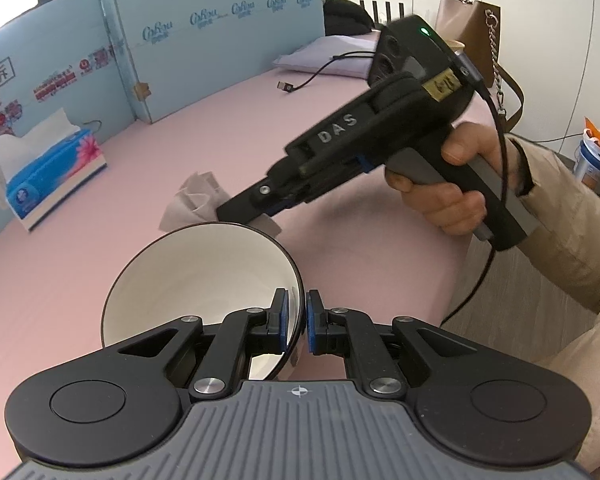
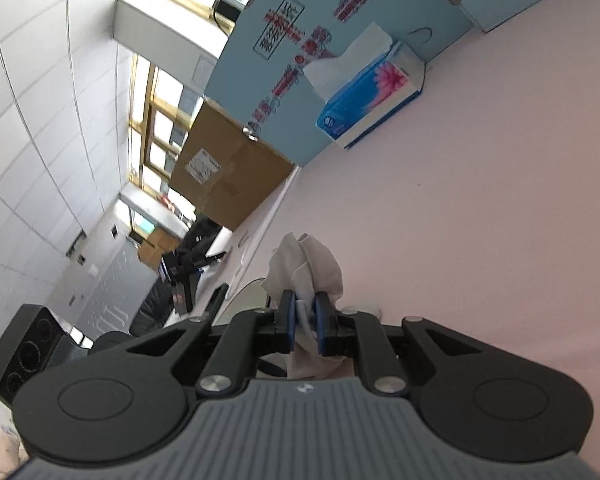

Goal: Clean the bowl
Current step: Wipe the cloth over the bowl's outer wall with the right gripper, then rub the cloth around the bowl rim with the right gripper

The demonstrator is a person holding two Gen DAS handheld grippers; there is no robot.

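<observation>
Tissue box (image 1: pixel 50 172), one only, blue with a pink flower, stands far left on the pink table (image 1: pixel 220 128) before blue boards printed with a repeated script logo I cannot read for sure. One bowl (image 1: pixel 196 272), white inside with a dark rim, is tilted on its side above the table, its wall pinched between the pads of my left gripper (image 1: pixel 296 320). Just beyond its rim my right gripper (image 1: pixel 240 210), lettered "DAS" with a small yellow label on its body, is pressed together on one crumpled white tissue (image 2: pixel 308 268). My right hand (image 1: pixel 440 188) grips the handle.
</observation>
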